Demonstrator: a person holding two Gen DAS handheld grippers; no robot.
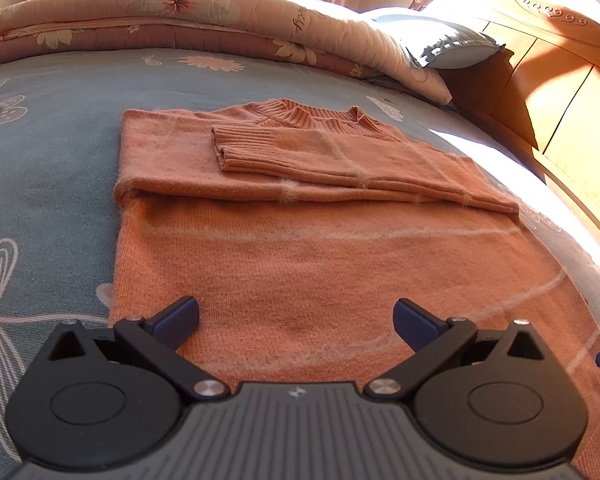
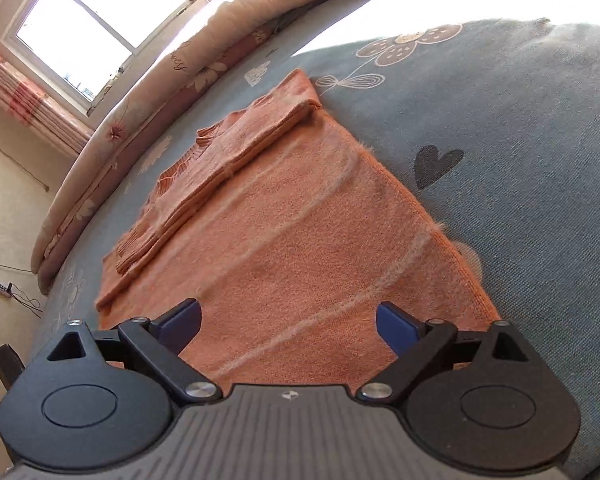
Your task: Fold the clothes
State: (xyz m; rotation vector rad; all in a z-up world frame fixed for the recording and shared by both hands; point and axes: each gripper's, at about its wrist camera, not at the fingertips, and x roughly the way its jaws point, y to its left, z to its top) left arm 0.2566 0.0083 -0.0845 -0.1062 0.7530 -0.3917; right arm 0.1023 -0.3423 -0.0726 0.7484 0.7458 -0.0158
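At the bottom of the left wrist view, the left gripper (image 1: 296, 322) fills the lower frame with its dark ribbed body, its two blue-tipped fingers (image 1: 178, 316) spread wide with nothing between them, poised over the near hem of an orange sweater (image 1: 300, 280). The sweater lies flat on a blue-grey bedspread (image 1: 52, 160) printed with pale flowers, and takes up the centre of the frame; its sleeves are folded across the chest, one ribbed cuff (image 1: 240, 148) resting on top in the middle of the frame, just below the ribbed collar (image 1: 308, 114). Thin pale stripes cross the knit. In the upper part of the frame a rolled floral quilt (image 1: 172, 12) runs along the far edge of the bed, a light pillow (image 1: 440, 40) lies at upper right, and a wooden headboard (image 1: 560, 92) catches strong sun along the right side. In the right wrist view the right gripper (image 2: 288, 322) sits likewise at the bottom, its fingers (image 2: 396, 324) wide apart and empty, above the lower edge of the same sweater (image 2: 300, 240), which stretches diagonally toward the upper left. A window (image 2: 92, 28) with striped curtains (image 2: 24, 96) occupies the upper left corner, and a bare floor with cables shows at the left edge.
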